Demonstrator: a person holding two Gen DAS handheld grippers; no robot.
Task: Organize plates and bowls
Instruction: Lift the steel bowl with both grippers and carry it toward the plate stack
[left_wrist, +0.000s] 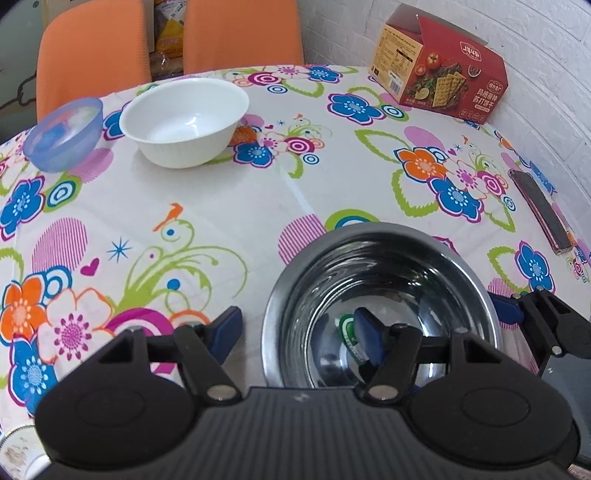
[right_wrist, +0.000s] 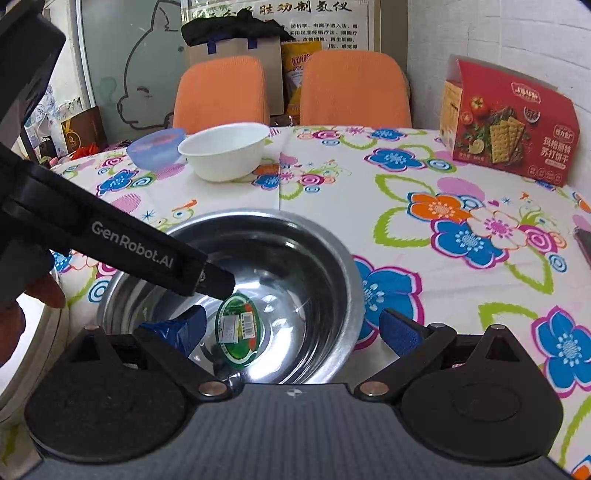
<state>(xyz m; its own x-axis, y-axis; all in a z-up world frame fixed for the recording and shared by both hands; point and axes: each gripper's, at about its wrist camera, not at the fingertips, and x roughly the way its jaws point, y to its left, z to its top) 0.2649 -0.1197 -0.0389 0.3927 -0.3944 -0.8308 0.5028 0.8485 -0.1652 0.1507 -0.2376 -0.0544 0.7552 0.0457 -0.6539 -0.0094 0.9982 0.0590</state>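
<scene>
On the tabletop (left_wrist: 229, 206), far left, the blue bowl (left_wrist: 62, 134) and white bowl (left_wrist: 184, 122) wait; nearer, the steel bowl (left_wrist: 380, 295) sits straddled by both released grippers, left gripper (left_wrist: 299, 328) and right gripper (right_wrist: 291, 328), likely to lift it for nesting.

Two wrist views, both close over the steel bowl (left_wrist: 380, 295), facing the orange chairs (right_wrist: 288, 92) across the bench (right_wrist: 332, 192).

Home dining room, floral tablecloth (left_wrist: 229, 206), orange chairs (right_wrist: 354, 88)
</scene>
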